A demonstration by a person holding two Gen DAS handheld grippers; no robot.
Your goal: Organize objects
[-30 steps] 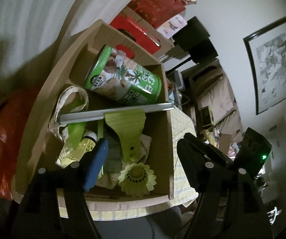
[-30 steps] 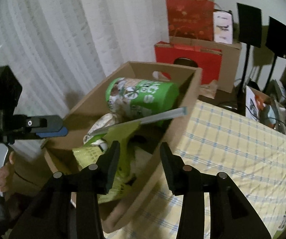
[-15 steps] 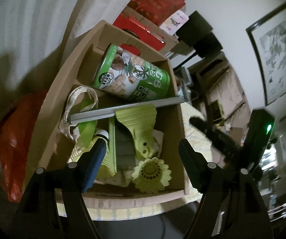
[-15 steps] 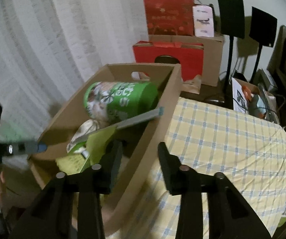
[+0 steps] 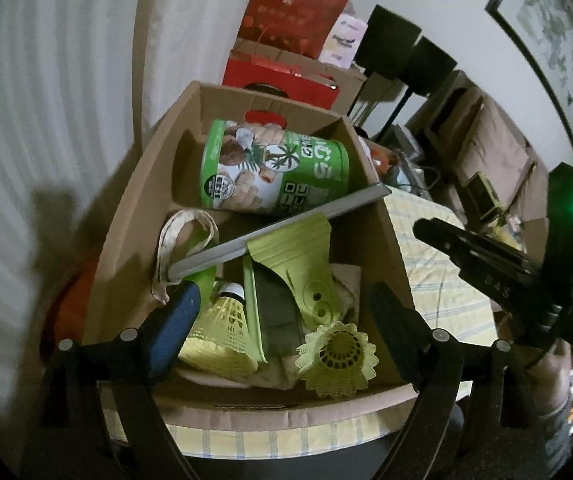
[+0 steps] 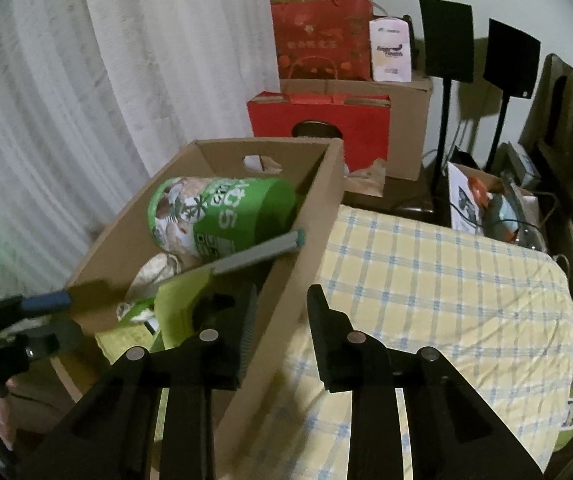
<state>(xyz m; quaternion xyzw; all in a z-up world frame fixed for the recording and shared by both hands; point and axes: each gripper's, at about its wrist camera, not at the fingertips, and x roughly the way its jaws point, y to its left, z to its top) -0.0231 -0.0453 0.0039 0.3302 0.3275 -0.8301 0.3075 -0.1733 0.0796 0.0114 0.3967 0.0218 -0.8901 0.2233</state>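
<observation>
A cardboard box (image 5: 138, 216) stands on the checked tablecloth (image 6: 426, 280). It holds a green snack can (image 5: 274, 168) lying on its side, a grey-bladed squeegee with a lime handle (image 5: 290, 256), two yellow shuttlecocks (image 5: 338, 360), a cloth bag (image 5: 184, 240) and a dark flat thing. My left gripper (image 5: 282, 320) is open and empty, over the box's near end. My right gripper (image 6: 282, 312) is open and empty, with the box's right wall (image 6: 310, 232) between its fingers. The can (image 6: 222, 216) and squeegee (image 6: 254, 252) also show there.
Red gift bags and cardboard boxes (image 6: 322, 40) are stacked behind the box by a white curtain (image 6: 66, 100). Two black speaker stands (image 6: 446, 40) stand at the back right. An orange bag (image 5: 66, 312) lies left of the box. A framed picture (image 5: 558, 40) hangs on the wall.
The left gripper has swung so the box sits more centred between its fingers. The right gripper has shifted right, from over the box contents to astride the box's right wall.
</observation>
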